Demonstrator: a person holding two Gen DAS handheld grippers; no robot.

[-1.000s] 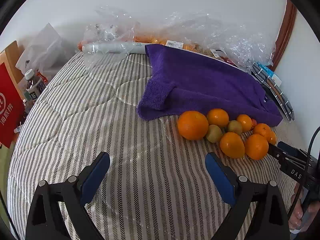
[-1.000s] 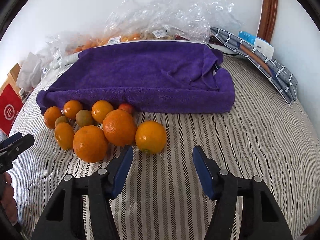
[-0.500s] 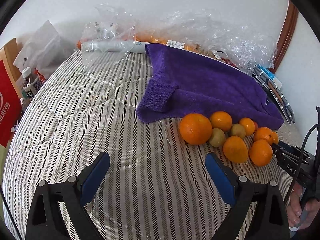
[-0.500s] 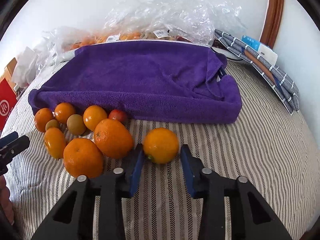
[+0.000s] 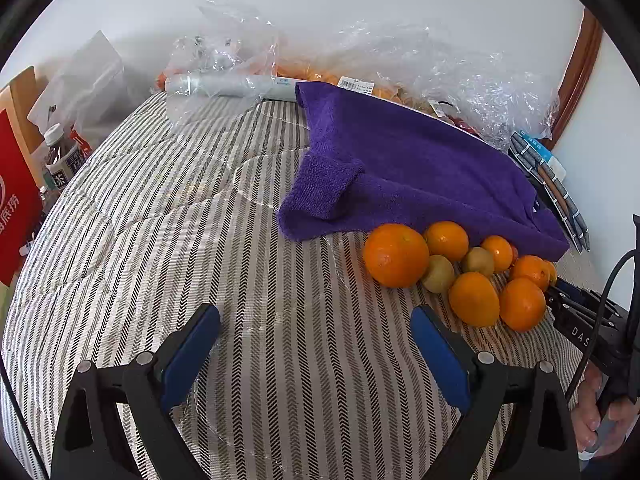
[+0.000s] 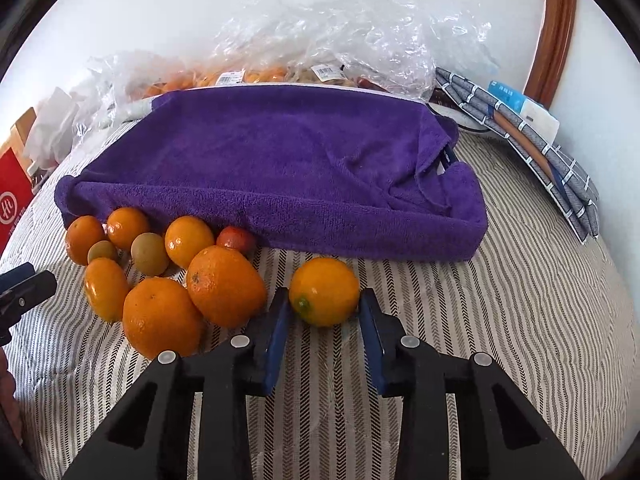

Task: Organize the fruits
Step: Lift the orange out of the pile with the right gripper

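Note:
A cluster of oranges and small green fruits [image 6: 160, 272] lies on the striped bed cover in front of a purple towel [image 6: 288, 160]. My right gripper [image 6: 324, 312] is shut on a single orange [image 6: 324, 290] that sits just right of the cluster, the blue pads touching both its sides. In the left wrist view the cluster [image 5: 452, 268] lies ahead to the right. My left gripper [image 5: 316, 340] is open and empty over bare striped cover, left of the fruit. The right gripper's tip [image 5: 576, 312] shows at the right edge there.
Clear plastic bags [image 6: 320, 40] with more fruit lie behind the towel by the wall. A folded grey checked cloth [image 6: 540, 140] lies at the right. A red box [image 5: 12, 200] and bottles [image 5: 60, 156] stand past the bed's left edge.
My right gripper moved forward around the lone orange and closed from wide open onto it. My left gripper stayed open and drifted slightly.

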